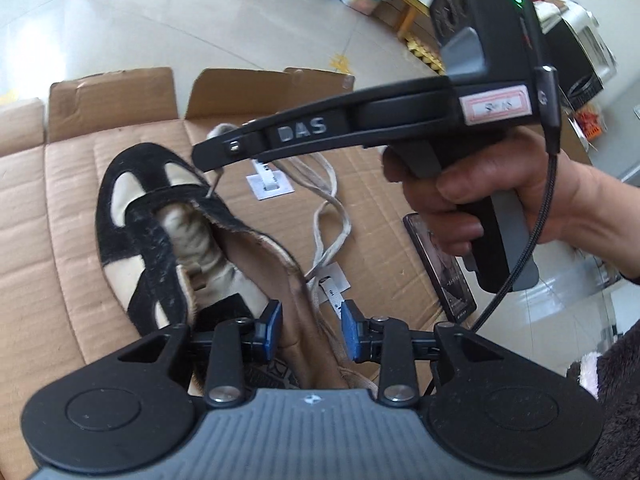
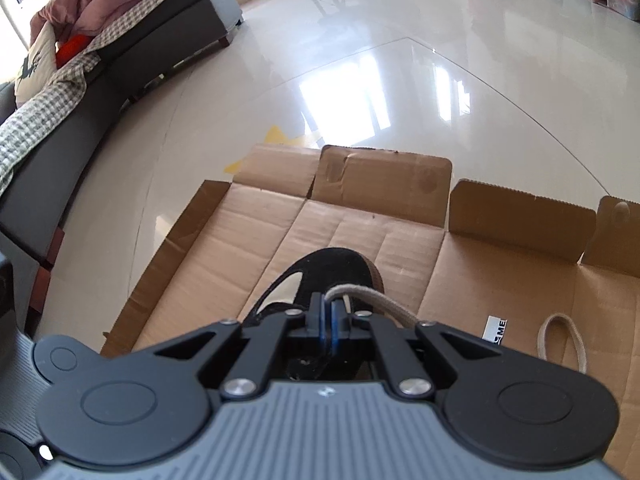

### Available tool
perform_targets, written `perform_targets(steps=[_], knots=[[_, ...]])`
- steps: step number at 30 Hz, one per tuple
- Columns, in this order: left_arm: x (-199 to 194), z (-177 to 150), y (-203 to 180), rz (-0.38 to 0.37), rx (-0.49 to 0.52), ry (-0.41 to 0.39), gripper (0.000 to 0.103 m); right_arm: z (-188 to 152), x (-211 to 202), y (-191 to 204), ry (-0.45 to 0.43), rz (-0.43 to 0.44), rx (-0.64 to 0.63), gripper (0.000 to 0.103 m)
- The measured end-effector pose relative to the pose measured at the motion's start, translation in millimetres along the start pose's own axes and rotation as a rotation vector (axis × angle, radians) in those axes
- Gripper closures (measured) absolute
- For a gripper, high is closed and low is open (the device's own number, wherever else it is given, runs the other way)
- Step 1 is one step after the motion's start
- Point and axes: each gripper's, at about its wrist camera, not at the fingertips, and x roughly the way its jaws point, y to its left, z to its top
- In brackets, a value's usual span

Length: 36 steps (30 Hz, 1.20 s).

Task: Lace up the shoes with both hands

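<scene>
A black and cream shoe [image 1: 144, 216] lies on flattened cardboard [image 1: 60, 208], toe pointing away. My left gripper [image 1: 311, 330] is open at the heel end, its blue pads [image 1: 272, 330] on either side of the shoe's tan side wall [image 1: 298, 312]. My right gripper [image 2: 329, 320] is shut on the beige lace [image 2: 380, 300], just above the black toe [image 2: 332, 268]. From the left wrist view its tip [image 1: 212, 156] hovers over the front eyelets with a short bit of lace [image 1: 215, 186] running down to the shoe. The rest of the lace [image 1: 332, 208] lies looped on the cardboard.
A hand [image 1: 480, 200] holds the right gripper's handle. A phone [image 1: 440, 264] lies at the cardboard's right edge, and white labels [image 1: 272, 184] sit near the lace. A loose lace loop [image 2: 560, 340] lies to the right. Glossy floor surrounds the cardboard; a sofa [image 2: 120, 60] stands at left.
</scene>
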Motion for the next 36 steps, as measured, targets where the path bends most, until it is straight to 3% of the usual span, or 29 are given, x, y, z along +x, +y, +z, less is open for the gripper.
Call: perform_targets(steps=[9,17,25,36], knots=[[-3.7,-4.6,-4.3,-0.002,0.018,-0.002,0.071,-1.9,1.1,2.5,0.011,0.004,-0.015,0.099],[-1.9,-2.6,-8.3,0.003,0.053,0.001,0.071,16.0,6.9,-3.5,0.185,0.067,0.031,0.100],[-3.1,-2.1,-13.8,0.013,0.112,-0.001,0.071,26.6,12.8,-11.8,0.227,0.081,0.083,0.100],[-5.3,1.3,-13.8,0.019,0.131,0.002,0.071,28.5,15.6,-16.2,0.213,0.065,0.085,0.100]])
